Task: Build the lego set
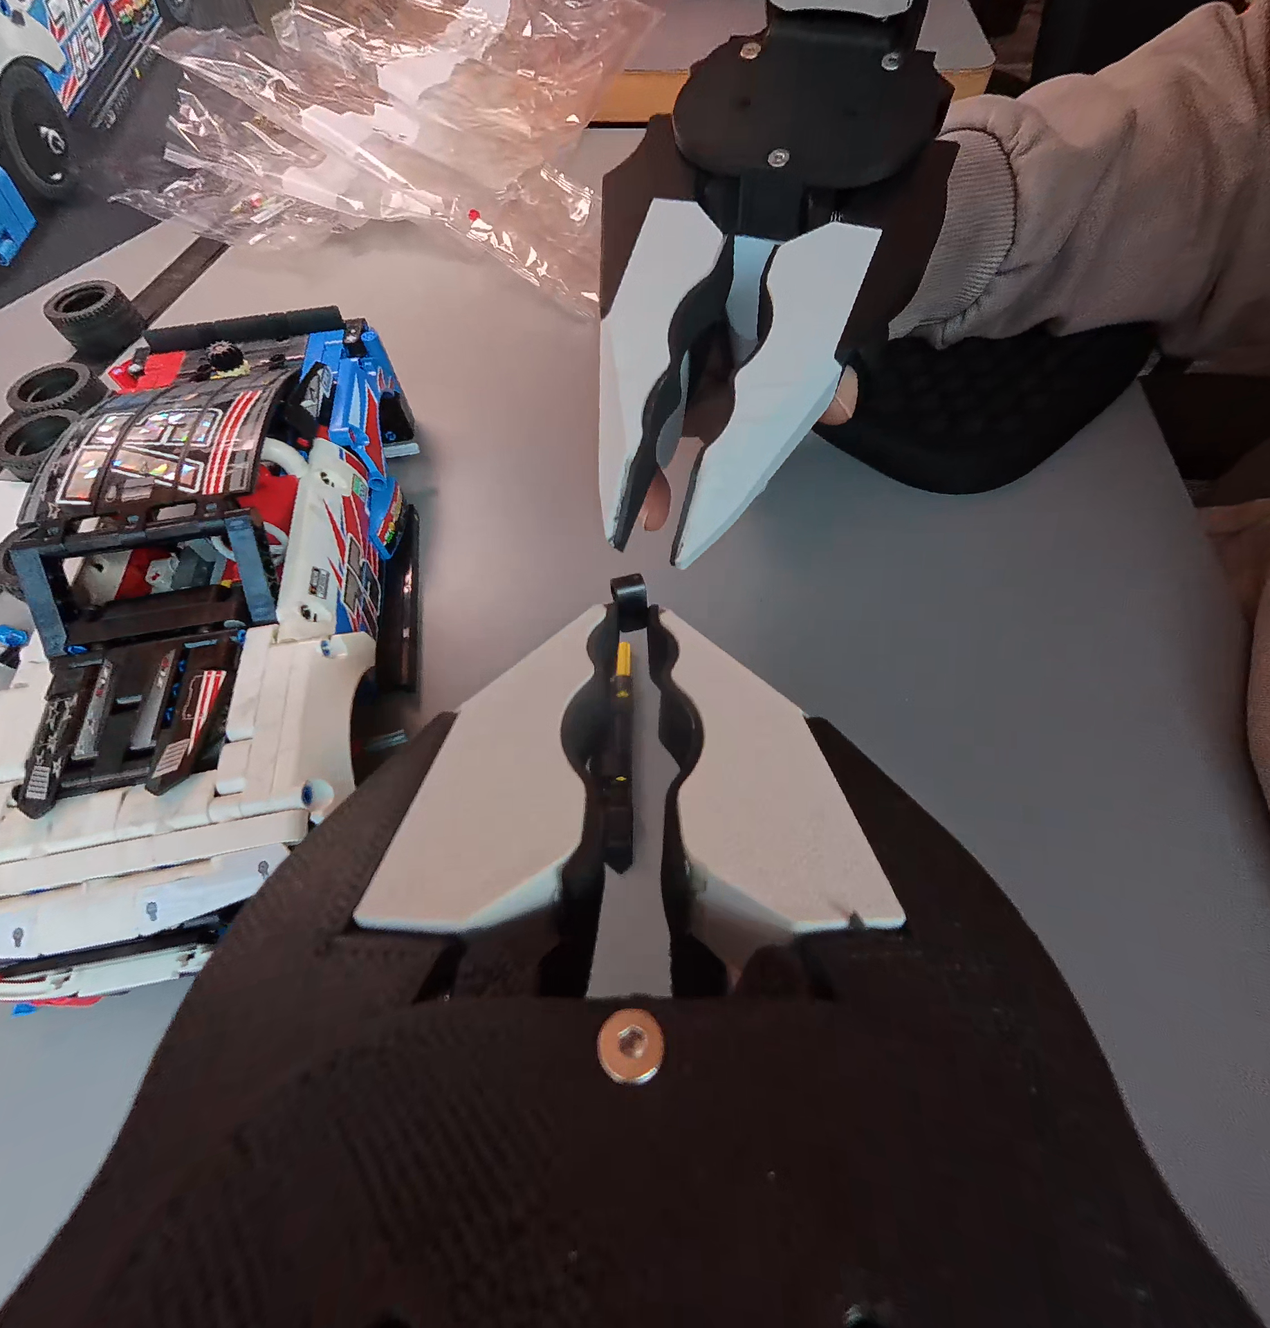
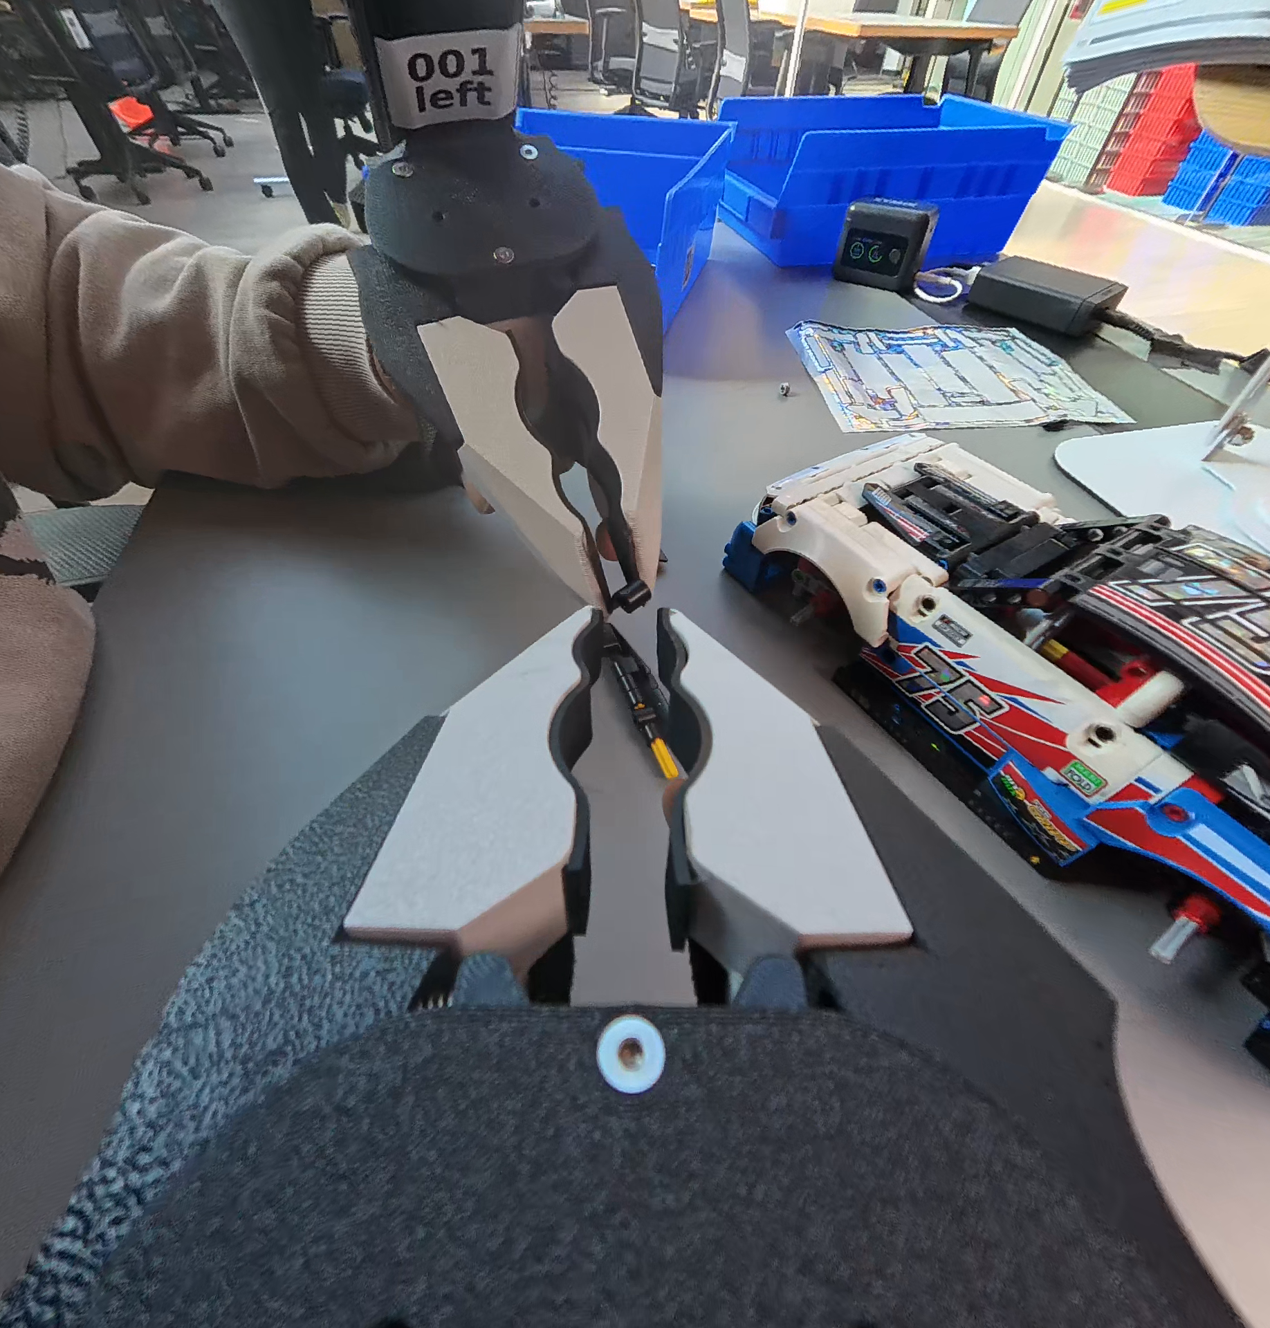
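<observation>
- Car [image 1: 186,647] on the table [image 1: 905,718] looks largely built; tyres [image 1: 57,388] lie loose beside it.
- Left gripper [image 1: 628,611] clamped on a black-and-yellow axle piece [image 1: 621,718].
- Right gripper [image 2: 628,611], fingers apart, faces it; piece not yet fitted.

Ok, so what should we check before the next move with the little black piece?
1. Left tool holding the black piece: ok, its fingers are closed on it.
2. Right tool ready to take something: ok, its jaws stand apart.
3. Tools lined up: ok, they point at each other, tips close together.
4. Yellow-ended part in the right tool's gap, gripped or just lying there: cannot tell.
5. Lego car out of the way: ok, it sits off to the side on the table.
</observation>
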### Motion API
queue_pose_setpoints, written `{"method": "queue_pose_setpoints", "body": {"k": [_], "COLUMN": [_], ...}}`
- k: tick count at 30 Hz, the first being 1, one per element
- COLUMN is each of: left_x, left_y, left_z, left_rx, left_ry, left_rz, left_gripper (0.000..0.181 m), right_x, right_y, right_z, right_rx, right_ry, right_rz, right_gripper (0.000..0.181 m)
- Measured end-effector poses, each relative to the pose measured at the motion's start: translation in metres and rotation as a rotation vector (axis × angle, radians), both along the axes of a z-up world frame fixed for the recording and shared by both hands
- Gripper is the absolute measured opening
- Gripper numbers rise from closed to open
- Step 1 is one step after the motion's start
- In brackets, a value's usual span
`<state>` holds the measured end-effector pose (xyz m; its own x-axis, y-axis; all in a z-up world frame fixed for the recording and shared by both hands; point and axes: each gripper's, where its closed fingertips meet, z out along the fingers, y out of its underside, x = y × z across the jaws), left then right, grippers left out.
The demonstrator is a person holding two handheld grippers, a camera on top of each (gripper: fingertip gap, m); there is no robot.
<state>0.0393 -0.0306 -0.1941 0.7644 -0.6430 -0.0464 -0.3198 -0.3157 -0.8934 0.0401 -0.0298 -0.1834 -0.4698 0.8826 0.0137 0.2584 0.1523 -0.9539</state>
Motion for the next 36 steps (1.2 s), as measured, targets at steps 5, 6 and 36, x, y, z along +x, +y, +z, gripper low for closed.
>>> {"method": "queue_pose_setpoints", "body": {"k": [5, 6, 36], "left_x": [0.005, 0.006, 0.025], "left_y": [0.000, -0.001, -0.010], "left_z": [0.001, 0.001, 0.070], "left_rx": [0.027, 0.031, -0.105], "left_ry": [0.033, 0.040, -0.937], "left_rz": [-0.014, -0.018, -0.185], "left_gripper": [0.006, 0.006, 0.001], "right_x": [-0.003, -0.003, 0.015], "right_y": [-0.004, -0.004, -0.012], "right_z": [0.000, 0.000, 0.062], "right_rx": [-0.093, -0.103, -0.282], "right_ry": [-0.034, -0.040, 0.266], "right_rz": [0.004, 0.007, 0.108], "right_gripper": [0.014, 0.014, 0.007]}}
